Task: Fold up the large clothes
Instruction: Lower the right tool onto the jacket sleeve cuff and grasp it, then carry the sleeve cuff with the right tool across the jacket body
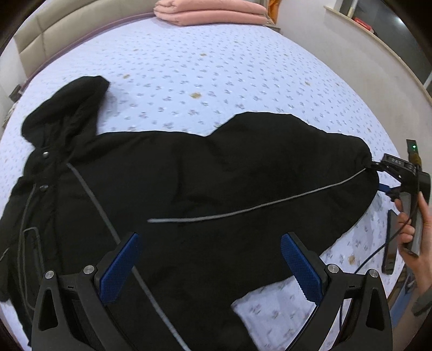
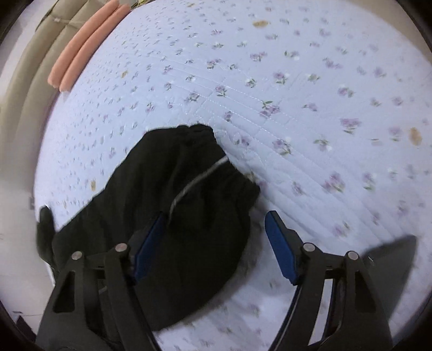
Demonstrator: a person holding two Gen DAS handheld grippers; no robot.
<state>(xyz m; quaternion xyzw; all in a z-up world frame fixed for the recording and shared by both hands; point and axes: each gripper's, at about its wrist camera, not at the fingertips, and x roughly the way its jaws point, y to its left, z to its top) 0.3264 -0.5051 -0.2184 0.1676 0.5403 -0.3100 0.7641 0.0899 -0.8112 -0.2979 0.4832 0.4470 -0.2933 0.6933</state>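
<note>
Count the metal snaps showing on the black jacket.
2: one snap at the collar beneath the hood, another just below it on the jacket front. Folds may hide more.

Each wrist camera looks steeply down along its own fingers, close above the bed. Both views share the black coat and the pink blanket beyond.

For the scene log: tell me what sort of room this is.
Most likely a bedroom: a black hooded jacket lies on a wide bed with a pale floral quilted cover, with folded pink blankets by its padded beige headboard.
</note>
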